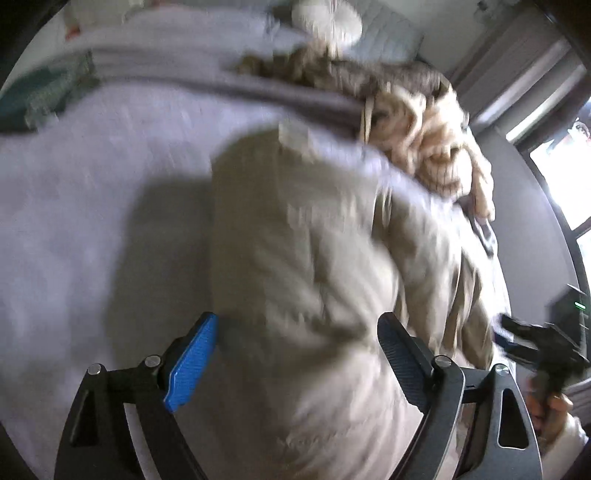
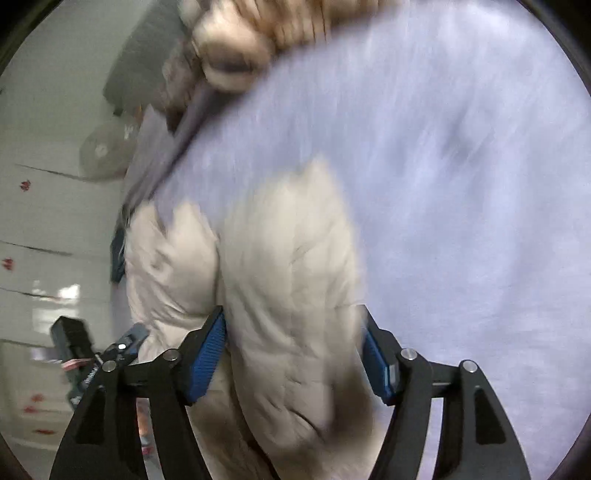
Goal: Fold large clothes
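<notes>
A beige puffy jacket lies on a pale lavender bed sheet. Both views are motion-blurred. My left gripper stands open, its fingers wide apart on either side of the jacket's near part. In the right wrist view the same jacket fills the gap between the fingers of my right gripper, which is open wide around a thick bundle of it; whether the pads press the fabric I cannot tell. The right gripper also shows at the right edge of the left wrist view.
A heap of tan and cream knitted clothes lies beyond the jacket, also in the right wrist view. A grey pillow lies at the head of the bed. Teal cloth lies far left. A window is at the right.
</notes>
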